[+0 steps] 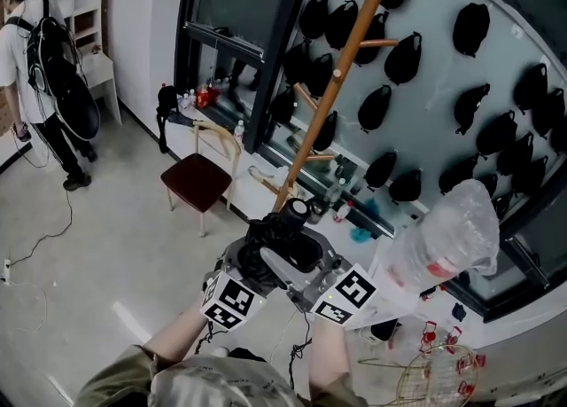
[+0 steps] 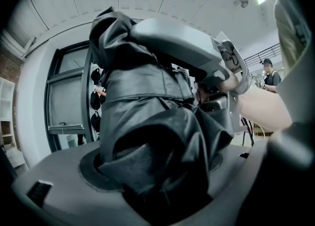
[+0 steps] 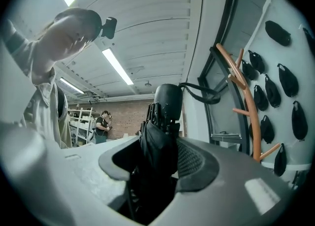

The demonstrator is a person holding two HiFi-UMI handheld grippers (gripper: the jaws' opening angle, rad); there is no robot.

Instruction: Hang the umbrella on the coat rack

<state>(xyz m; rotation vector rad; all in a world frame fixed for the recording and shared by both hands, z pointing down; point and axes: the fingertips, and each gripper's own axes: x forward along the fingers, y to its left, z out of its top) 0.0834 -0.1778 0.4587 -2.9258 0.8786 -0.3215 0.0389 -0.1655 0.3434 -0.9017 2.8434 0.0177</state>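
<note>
Now the left hand-held gripper (image 1: 255, 259) and the right hand-held gripper (image 1: 310, 259) both clamp a folded black umbrella (image 1: 282, 237), held level just in front of the wooden rack (image 1: 337, 86).

Its cloth is matt black and crumpled into loose folds, with a stitched band round them; a rounded black handle (image 3: 167, 103) caps the ribs, and a thin strap (image 3: 199, 92) loops off it toward the rack. The left jaws stand wide with bunched cloth filling the gap, while the right jaws sit narrower on the slim part below the handle. From the head view the two grippers cover most of the umbrella, and it hides the rack's foot. Cloth blocks the left jaw tips. How near the strap is to the pegs is hard to judge.
</note>
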